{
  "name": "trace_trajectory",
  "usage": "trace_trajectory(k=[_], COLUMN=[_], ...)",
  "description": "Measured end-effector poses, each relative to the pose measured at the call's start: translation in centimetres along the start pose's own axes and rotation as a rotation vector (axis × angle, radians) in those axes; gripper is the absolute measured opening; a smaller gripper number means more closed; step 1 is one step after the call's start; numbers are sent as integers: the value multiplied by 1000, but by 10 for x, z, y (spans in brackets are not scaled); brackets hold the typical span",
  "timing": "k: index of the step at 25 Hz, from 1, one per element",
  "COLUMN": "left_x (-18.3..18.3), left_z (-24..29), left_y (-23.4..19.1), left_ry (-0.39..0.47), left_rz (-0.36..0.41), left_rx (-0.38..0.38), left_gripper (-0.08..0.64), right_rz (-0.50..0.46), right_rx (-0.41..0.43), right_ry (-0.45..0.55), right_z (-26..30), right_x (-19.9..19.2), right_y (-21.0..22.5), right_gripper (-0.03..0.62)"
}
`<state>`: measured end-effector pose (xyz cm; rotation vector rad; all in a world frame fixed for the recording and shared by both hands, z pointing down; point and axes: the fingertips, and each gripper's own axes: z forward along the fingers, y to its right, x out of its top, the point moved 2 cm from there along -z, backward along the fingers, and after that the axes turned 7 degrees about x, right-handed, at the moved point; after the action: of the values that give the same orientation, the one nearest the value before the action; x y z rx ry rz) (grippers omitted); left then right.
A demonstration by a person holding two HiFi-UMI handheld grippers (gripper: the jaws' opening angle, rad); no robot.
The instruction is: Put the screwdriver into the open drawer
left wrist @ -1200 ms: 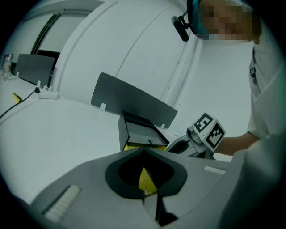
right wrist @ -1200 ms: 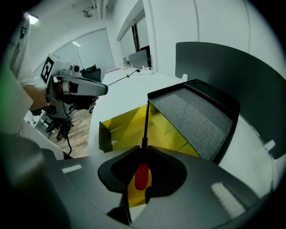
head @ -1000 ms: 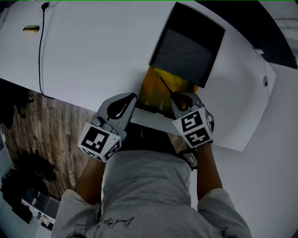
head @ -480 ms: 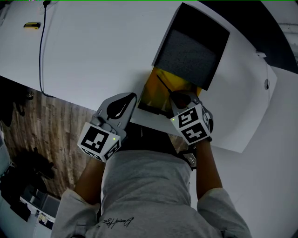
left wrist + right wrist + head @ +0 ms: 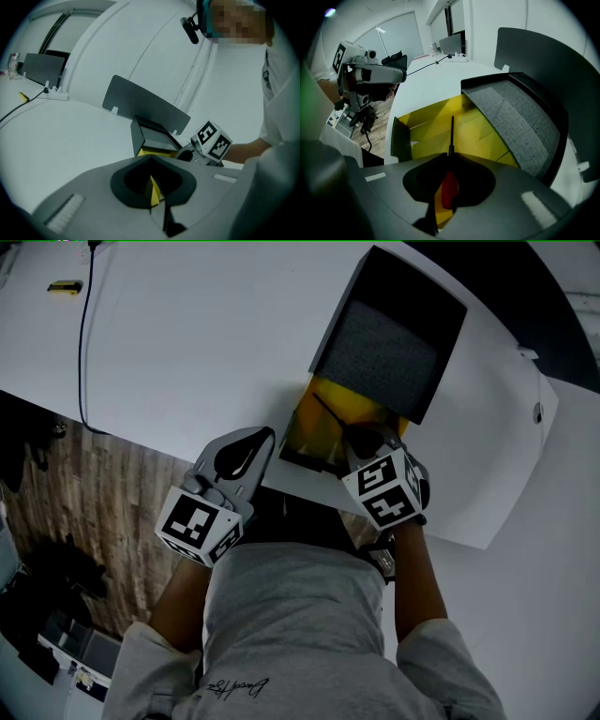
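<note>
Right gripper (image 5: 361,438): is moving slightly up-frame, is gripping the screwdriver (image 5: 451,139) over the yellow drawer (image 5: 483,134).
Left gripper (image 5: 255,439): is staying closed, empty.
Risk: the shaft catching the drawer rim.

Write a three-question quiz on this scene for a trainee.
1. True or false: the right gripper is shut on the screwdriver.
2. Pick one: the inside of the open drawer is A) red, B) yellow, C) blue.
3. Short answer: what colour is the screwdriver's handle?

Key: 1 true; 2 B; 3 red.
</note>
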<state>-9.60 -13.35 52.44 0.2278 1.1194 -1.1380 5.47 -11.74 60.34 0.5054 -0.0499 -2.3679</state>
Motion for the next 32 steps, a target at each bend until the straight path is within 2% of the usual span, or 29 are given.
trace_trajectory(k=[32], left_x=[5], left_z=[2], left_y=[1], left_ry=[3], left_rz=[-9], left_rx=[13], left_gripper=[0], right_rz=[-16], right_rx=[21], right_ry=[-4], right_z=[-1], right_x=[4], right_y=[-2], right_gripper=[78])
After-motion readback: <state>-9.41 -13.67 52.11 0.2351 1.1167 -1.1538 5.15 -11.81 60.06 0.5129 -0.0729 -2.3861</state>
